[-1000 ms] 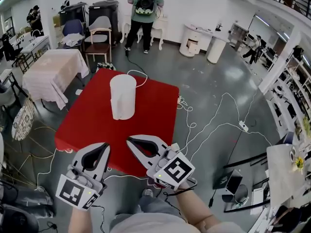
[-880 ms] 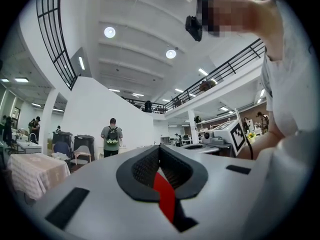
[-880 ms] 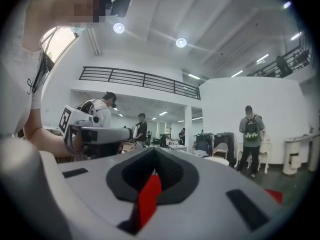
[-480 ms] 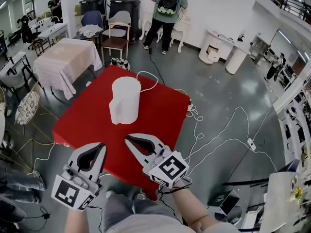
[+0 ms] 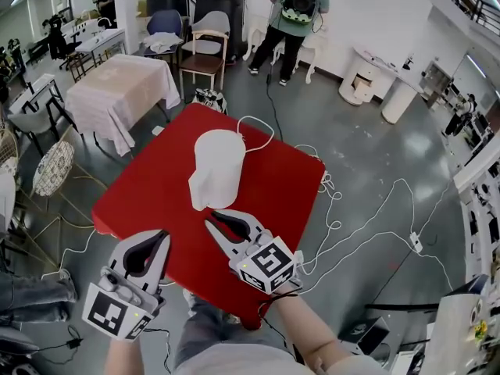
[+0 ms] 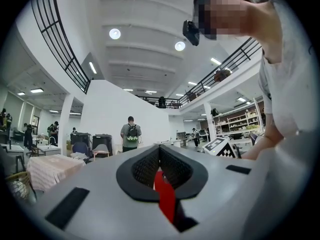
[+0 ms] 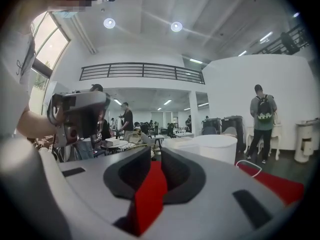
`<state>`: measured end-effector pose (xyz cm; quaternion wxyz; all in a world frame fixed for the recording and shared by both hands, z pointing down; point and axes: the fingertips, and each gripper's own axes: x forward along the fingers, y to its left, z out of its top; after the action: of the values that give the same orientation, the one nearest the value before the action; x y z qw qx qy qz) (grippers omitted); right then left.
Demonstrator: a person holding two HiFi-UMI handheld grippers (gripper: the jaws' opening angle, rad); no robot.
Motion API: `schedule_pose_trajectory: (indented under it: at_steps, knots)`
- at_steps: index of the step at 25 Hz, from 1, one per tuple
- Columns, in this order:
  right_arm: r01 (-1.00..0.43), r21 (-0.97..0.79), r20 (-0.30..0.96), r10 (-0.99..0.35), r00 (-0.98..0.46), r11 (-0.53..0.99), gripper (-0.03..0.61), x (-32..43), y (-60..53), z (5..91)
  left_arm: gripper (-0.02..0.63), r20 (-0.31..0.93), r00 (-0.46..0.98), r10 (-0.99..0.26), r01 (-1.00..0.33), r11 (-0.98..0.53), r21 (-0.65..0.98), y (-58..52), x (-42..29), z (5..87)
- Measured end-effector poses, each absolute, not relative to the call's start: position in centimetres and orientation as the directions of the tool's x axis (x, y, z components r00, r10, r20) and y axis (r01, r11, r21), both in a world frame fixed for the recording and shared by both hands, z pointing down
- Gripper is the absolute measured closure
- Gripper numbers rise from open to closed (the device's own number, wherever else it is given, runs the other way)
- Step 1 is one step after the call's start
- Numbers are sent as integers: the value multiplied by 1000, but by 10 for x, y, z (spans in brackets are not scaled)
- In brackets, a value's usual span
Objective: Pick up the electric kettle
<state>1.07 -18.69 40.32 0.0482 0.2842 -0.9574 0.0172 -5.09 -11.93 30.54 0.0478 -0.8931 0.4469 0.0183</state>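
Note:
The white electric kettle (image 5: 216, 168) stands upright in the middle of the red table (image 5: 148, 198), its white cord (image 5: 254, 127) looping off the far side. My right gripper (image 5: 212, 220) hovers over the table's near part, its tips just short of the kettle's base; its jaws are opening, a narrow gap, nothing between them. In the right gripper view the kettle (image 7: 215, 146) sits ahead and to the right of the right gripper (image 7: 156, 151). My left gripper (image 5: 162, 235) is at the table's near edge, left of the kettle, shut and empty; the left gripper (image 6: 160, 148) shows tips touching.
A cloth-covered table (image 5: 117, 92) and chairs (image 5: 205, 53) stand beyond the red table on the left. A person with a backpack (image 5: 297, 14) stands at the back. White cables (image 5: 367, 209) trail over the grey floor on the right. A wicker chair (image 5: 55, 166) sits at the left.
Both grippers have moved forward toward the red table. The right one now reaches over its near edge, close to the kettle's base. The kettle has not moved.

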Motion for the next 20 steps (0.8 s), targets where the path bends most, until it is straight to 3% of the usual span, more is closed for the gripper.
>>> schedule_pose_trajectory:
  at_steps: [20]
  knots:
    - [-575,-66,189,-556,-809,815,483,-25,-275,463,604,-14,614,-789,-788,-612,-64,-205,-79,318]
